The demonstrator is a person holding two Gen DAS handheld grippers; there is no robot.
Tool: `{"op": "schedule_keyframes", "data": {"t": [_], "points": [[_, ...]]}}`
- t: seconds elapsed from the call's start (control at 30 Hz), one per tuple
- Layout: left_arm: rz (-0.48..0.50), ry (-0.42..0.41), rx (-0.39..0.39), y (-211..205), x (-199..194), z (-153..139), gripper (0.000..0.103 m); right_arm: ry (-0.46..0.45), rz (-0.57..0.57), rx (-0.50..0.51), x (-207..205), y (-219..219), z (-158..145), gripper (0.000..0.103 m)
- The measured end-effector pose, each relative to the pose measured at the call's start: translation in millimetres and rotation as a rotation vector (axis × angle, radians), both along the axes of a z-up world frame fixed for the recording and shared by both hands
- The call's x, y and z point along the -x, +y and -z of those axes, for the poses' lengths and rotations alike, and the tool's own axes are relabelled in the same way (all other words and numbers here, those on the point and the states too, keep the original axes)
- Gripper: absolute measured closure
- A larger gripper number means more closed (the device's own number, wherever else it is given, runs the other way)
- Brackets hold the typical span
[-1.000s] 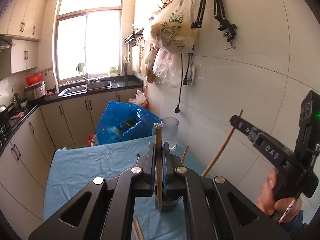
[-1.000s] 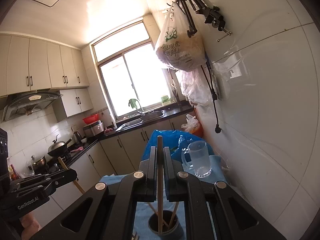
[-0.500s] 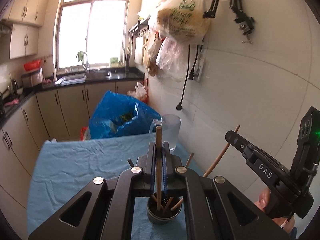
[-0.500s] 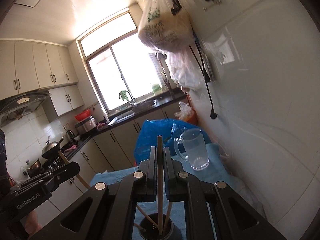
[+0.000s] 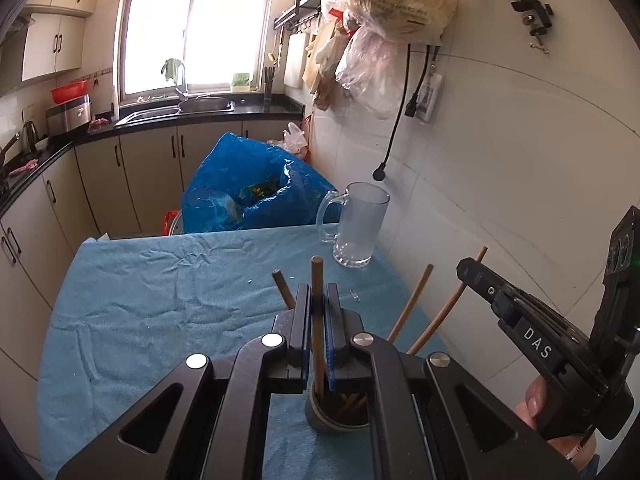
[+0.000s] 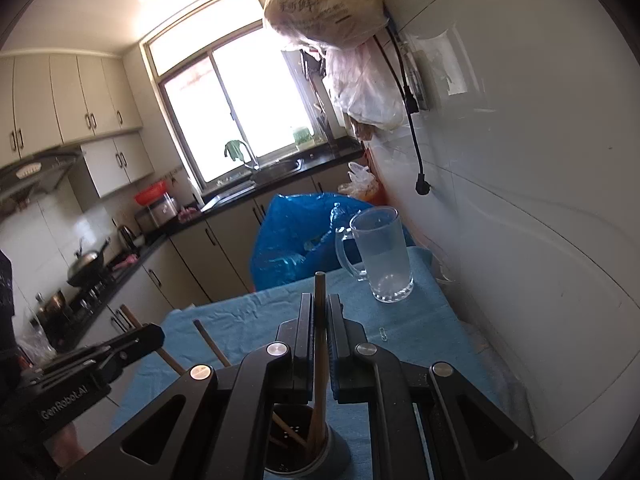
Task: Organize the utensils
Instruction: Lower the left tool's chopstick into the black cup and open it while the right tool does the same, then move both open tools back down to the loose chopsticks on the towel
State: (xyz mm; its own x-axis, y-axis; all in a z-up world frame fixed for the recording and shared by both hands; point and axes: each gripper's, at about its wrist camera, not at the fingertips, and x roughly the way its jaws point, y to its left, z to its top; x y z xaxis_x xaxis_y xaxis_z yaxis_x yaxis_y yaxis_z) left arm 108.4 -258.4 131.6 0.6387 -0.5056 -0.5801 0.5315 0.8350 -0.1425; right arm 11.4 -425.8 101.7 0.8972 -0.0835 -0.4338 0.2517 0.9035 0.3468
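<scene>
A dark round utensil holder (image 5: 335, 416) stands on the blue cloth and holds several wooden chopsticks; it also shows in the right wrist view (image 6: 304, 448). My left gripper (image 5: 318, 300) is shut on one upright chopstick (image 5: 317, 280) whose lower end is in the holder. My right gripper (image 6: 320, 308) is shut on another upright chopstick (image 6: 320, 292), its lower end also in the holder. The right gripper shows at the right of the left wrist view (image 5: 520, 320), the left gripper at the lower left of the right wrist view (image 6: 100, 356).
A clear glass mug (image 5: 360, 226) stands at the table's far right corner by the tiled wall. A blue plastic bag (image 5: 248, 196) sits just behind the table. A paper clip (image 6: 384, 334) lies on the cloth. Bags and a cable hang on the wall.
Both grippers have tilted down and lowered toward the holder, each still holding its chopstick. The chopstick ends now sit deeper in the holder.
</scene>
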Motion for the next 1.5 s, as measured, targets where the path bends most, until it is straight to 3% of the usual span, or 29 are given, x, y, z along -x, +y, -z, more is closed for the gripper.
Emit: {"op": "schedule_keyframes", "data": {"t": [0.2, 0.33, 0.43, 0.5, 0.63, 0.7, 0.97, 1.17, 1.3, 1.5], "points": [[-0.01, 0.004, 0.006, 3.2, -5.6, 0.8, 0.096, 0.027, 0.003, 0.014, -9.1, -1.7, 2.7, 0.095], [-0.026, 0.004, 0.031, 11.8, -7.2, -4.6, 0.085, 0.017, 0.014, 0.018, -4.3, -2.4, -3.5, 0.09], [-0.041, -0.018, 0.048, 23.2, -0.5, -13.6, 0.085, -0.021, 0.032, 0.037, 10.6, 0.2, -13.8, 0.089], [-0.043, -0.028, 0.072, 35.4, 6.9, -20.6, 0.084, -0.052, 0.034, 0.047, 26.1, 4.0, -21.1, 0.08], [-0.08, -0.068, 0.091, 67.5, 29.0, -27.0, 0.067, -0.096, 0.013, 0.063, 54.4, 17.4, -27.5, 0.075], [-0.104, -0.066, 0.084, 84.5, 38.3, -22.9, 0.065, -0.096, -0.027, 0.064, 65.2, 28.4, -23.6, 0.073], [-0.198, 0.011, 0.011, 156.6, 64.3, 28.7, 0.064, 0.049, -0.234, 0.107, 73.5, 94.0, 27.0, 0.071], [-0.285, 0.17, -0.009, 211.8, 64.6, 94.4, 0.062, 0.207, -0.333, 0.065, 55.9, 139.0, 95.8, 0.071], [-0.305, 0.276, -0.014, 232.4, 59.0, 131.5, 0.062, 0.248, -0.31, 0.038, 46.5, 149.3, 131.5, 0.071], [-0.275, 0.317, -0.04, 227.0, 46.7, 152.0, 0.062, 0.272, -0.231, 0.042, 34.5, 140.1, 162.5, 0.071]]}}
